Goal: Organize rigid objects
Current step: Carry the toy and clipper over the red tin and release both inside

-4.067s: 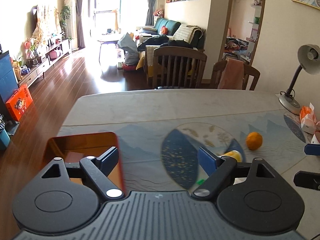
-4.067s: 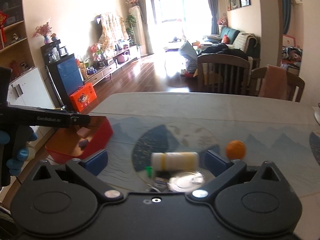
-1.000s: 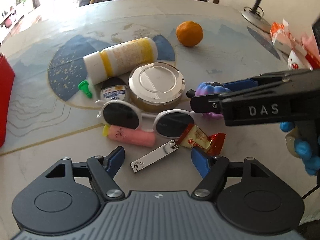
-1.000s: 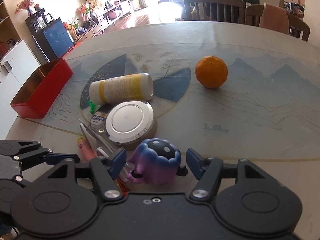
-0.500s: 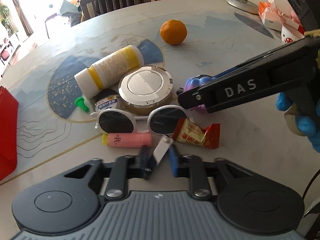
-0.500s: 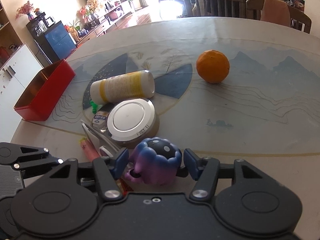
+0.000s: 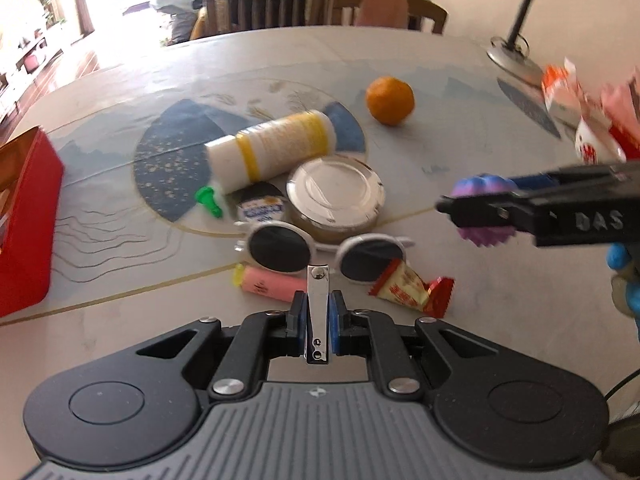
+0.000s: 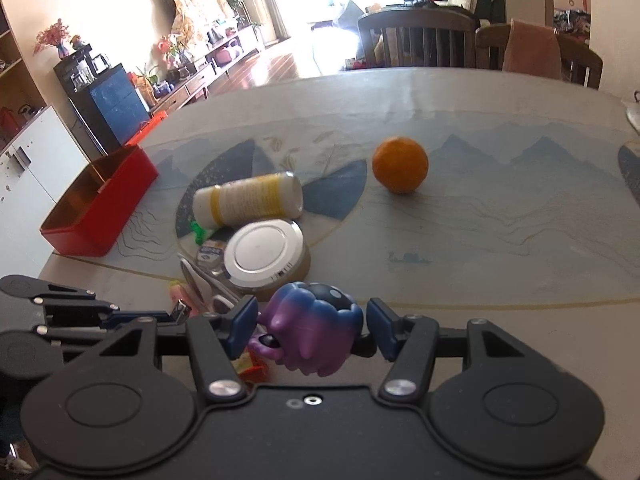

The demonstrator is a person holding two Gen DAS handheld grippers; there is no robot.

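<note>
Left gripper (image 7: 318, 316) clamps nail clipper (image 7: 317, 312) (upright between pads); right gripper (image 8: 308, 326) grips purple toy (image 8: 312, 330), sunglasses (image 7: 320, 246) ahead.

I am looking through two fisheye cameras, each sitting just behind its own fingers and facing forward along them, low over the table (image 7: 460, 64). The left wrist view is facing across the table toward the chairs, close above the clutter. The right wrist view is sitting further right, angling leftward toward the red box (image 8: 100, 204). Both are sharing the white bottle (image 7: 272, 150) (image 8: 248, 200), the round tin (image 7: 336, 192) (image 8: 264, 252) and the orange (image 7: 390, 94) (image 8: 400, 164). Each is also catching the other gripper at its edge.
</note>
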